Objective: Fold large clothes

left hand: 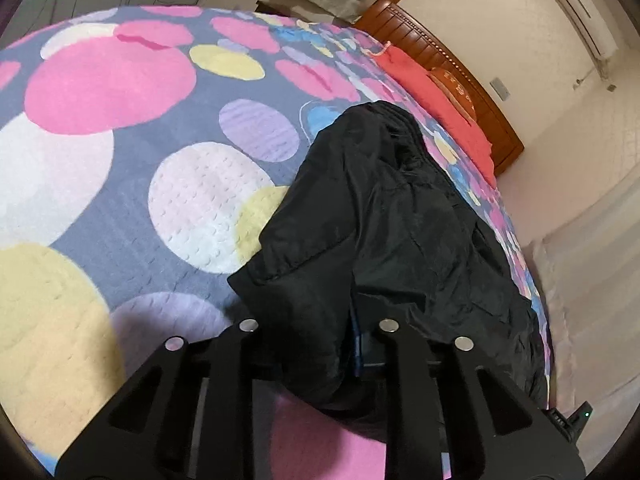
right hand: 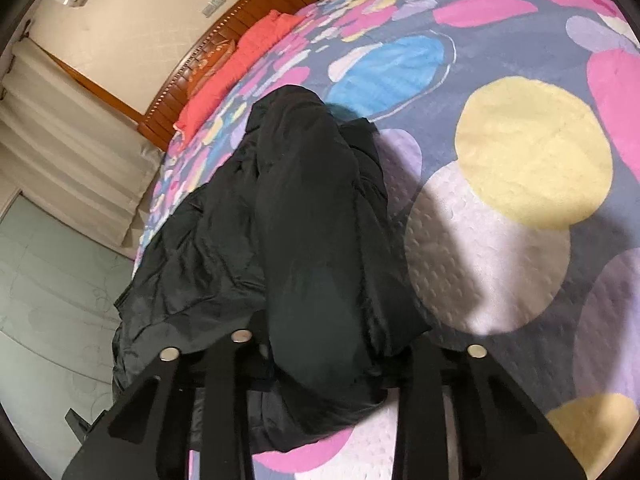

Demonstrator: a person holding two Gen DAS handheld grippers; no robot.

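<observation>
**Both grippers clamp the dark coat on the bed**

The crumpled black padded jacket (left hand: 384,216) lies on the grey bedspread with pastel circles (left hand: 120,208); the left gripper (left hand: 316,340) pinches its near edge; the right gripper (right hand: 320,352) likewise grips bunched cloth (right hand: 312,240).

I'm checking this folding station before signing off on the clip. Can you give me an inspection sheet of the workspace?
Surface: bed with dotted bedspread, lightly wrinkled.
Job's things: black garment lying bunched on the bedspread, near its edge.
Clutter: red pillow by the wooden headboard.
Grippers: left gripper and right gripper each closed on a fold of the garment.
Cables: nothing seen.
Surroundings: air conditioner on the wall, curtain.
</observation>
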